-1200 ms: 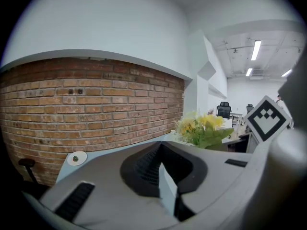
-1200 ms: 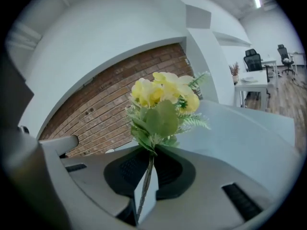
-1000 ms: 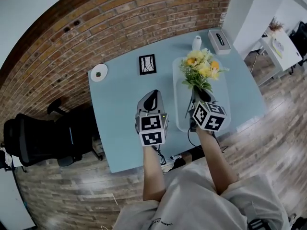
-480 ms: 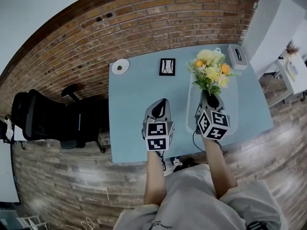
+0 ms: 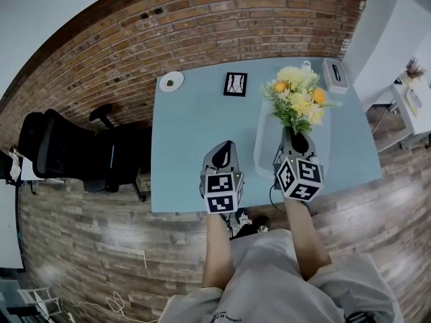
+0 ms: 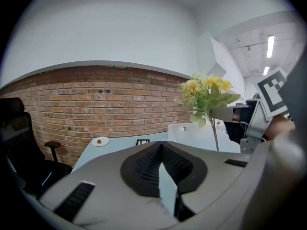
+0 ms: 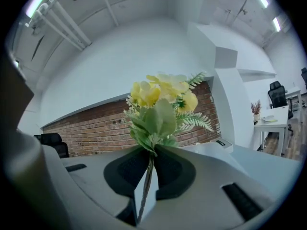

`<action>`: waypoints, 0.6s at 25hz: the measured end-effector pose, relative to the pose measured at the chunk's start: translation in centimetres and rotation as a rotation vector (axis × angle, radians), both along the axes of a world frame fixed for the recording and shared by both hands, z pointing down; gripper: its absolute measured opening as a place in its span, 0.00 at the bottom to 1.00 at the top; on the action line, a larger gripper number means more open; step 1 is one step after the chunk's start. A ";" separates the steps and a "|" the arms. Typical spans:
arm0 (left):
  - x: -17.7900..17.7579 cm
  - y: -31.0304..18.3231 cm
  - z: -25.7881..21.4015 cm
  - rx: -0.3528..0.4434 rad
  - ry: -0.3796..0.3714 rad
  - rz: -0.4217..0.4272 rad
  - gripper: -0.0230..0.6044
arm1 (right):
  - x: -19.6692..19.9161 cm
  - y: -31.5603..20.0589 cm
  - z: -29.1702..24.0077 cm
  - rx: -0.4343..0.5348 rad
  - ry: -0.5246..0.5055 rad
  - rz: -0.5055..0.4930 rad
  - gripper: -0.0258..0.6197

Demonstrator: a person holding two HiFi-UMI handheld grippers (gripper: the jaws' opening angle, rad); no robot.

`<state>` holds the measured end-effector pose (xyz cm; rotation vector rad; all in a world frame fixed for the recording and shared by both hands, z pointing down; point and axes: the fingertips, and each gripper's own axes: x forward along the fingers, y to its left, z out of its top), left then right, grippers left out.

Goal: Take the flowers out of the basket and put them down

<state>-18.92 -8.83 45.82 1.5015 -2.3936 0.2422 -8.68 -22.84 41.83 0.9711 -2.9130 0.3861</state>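
A bunch of yellow and orange flowers (image 5: 297, 101) with green leaves stands upright, its stems clamped in my right gripper (image 5: 293, 138), which is shut on them. It hangs over the long white basket (image 5: 262, 147) on the pale blue table (image 5: 192, 133). In the right gripper view the stems run down between the dark pads (image 7: 129, 169) and the flowers (image 7: 160, 102) rise above them. My left gripper (image 5: 224, 155) hovers over the table left of the basket, shut and holding nothing. In the left gripper view the flowers (image 6: 206, 92) and basket (image 6: 192, 133) lie ahead to the right.
At the table's far side are a small framed picture (image 5: 235, 84), a white plate (image 5: 172, 81), a white jug (image 5: 306, 64) and a tissue box (image 5: 335, 75). A black office chair (image 5: 64, 153) stands to the left by the brick wall. The near table edge is just under both grippers.
The head view has swung, so the table sits more to the right and centre. The right gripper still holds the flowers upright over the basket. The left gripper keeps its place beside it.
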 end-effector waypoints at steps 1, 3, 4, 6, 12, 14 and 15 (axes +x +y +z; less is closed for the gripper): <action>0.3 0.3 0.2 -0.002 -0.004 -0.009 0.07 | 0.4 0.1 0.1 0.002 -0.001 -0.001 0.12; 0.8 1.1 0.5 -0.012 -0.009 -0.019 0.07 | 1.2 0.3 0.4 -0.006 -0.009 0.001 0.12; 1.1 1.6 0.7 -0.015 -0.011 -0.023 0.07 | 1.7 0.4 0.5 -0.012 -0.016 0.007 0.12; 1.5 2.3 0.8 -0.012 -0.013 -0.032 0.07 | 3.0 0.6 0.5 -0.023 -0.033 0.030 0.12; 0.9 2.6 1.3 0.011 0.007 -0.042 0.07 | 5.4 0.4 0.3 0.000 -0.043 0.088 0.12; 0.9 1.7 1.3 0.023 0.004 -0.012 0.07 | 5.6 0.1 0.1 0.010 -0.047 0.110 0.12; 1.0 1.2 1.3 0.025 0.000 0.009 0.07 | 5.7 0.0 0.1 0.011 -0.051 0.124 0.12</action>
